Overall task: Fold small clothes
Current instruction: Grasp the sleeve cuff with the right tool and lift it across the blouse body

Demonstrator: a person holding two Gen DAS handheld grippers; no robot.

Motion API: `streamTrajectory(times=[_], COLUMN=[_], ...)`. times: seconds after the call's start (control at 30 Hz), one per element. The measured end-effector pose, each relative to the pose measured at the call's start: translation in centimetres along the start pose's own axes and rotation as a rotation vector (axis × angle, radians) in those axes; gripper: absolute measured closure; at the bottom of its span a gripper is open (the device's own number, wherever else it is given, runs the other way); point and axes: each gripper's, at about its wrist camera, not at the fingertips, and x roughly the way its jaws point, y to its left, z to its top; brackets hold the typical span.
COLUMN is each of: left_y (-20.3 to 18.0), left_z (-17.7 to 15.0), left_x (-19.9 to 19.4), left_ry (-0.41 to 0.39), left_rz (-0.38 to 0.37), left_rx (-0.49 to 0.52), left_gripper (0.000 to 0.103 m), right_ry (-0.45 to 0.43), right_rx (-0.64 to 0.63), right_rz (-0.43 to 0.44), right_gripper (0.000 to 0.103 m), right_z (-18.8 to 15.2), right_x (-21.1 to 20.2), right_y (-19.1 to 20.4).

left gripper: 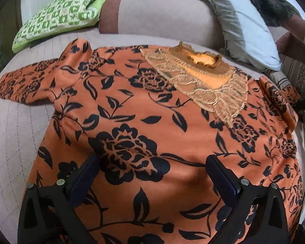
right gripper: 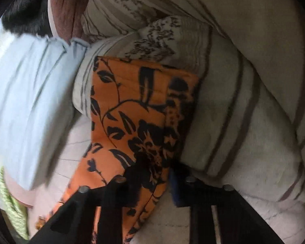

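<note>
An orange top with black flowers (left gripper: 132, 105) lies spread flat on the bed, its lace collar (left gripper: 203, 81) at the far side and one short sleeve (left gripper: 30, 81) stretched out to the left. My left gripper (left gripper: 152, 174) hovers over the lower body of the top, fingers wide apart and open, with nothing between them. In the right wrist view the other sleeve (right gripper: 136, 105) runs up from my right gripper (right gripper: 154, 181), which is shut on the sleeve's fabric near the shoulder. The sleeve's end rests against a striped blanket.
A green patterned pillow (left gripper: 59, 16) and a pinkish bolster (left gripper: 158, 14) lie behind the top. A light blue pillow (left gripper: 248, 26) and a dark furry item (left gripper: 272, 4) sit at the back right. A striped beige blanket (right gripper: 244, 101) is bunched beside the held sleeve. Quilted sheet (left gripper: 16, 134) shows at the left.
</note>
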Motion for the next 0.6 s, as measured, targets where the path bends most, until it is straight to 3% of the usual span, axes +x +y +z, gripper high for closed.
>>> streamTrajectory(times=[0.13, 0.3, 0.37, 0.47, 0.6], left_y=[-0.4, 0.6, 1.8, 3.6, 5.9], left_z=[0.2, 0.3, 0.7, 1.1, 1.4], left_x=[0.2, -1.2, -2.5, -4.0, -5.4], left_ry=[0.006, -0.039, -0.087, -0.133, -0.168], left_rz=[0.025, 0.058, 0.077, 0.084, 0.105], left_rx=[0.015, -0.042, -0.102, -0.178, -0.256], left_gripper=[0.0, 0.0, 0.0, 0.0, 0.0], right_ry=[-0.098, -0.176, -0.168, -0.119, 0.016], right_rx=[-0.225, -0.425, -0.524, -0.635, -0.727], right_rz=[0.066, 0.34, 0.458, 0.565, 0.565], right_gripper=[0.099, 0.099, 0.099, 0.099, 0.096], right_z=[-0.7, -5.0, -9.1, -16.6, -28.6], right_x=[-4.8, -14.1, -17.5, -19.6, -14.5], right_y=[7.7, 19.7, 25.3, 31.7, 37.9])
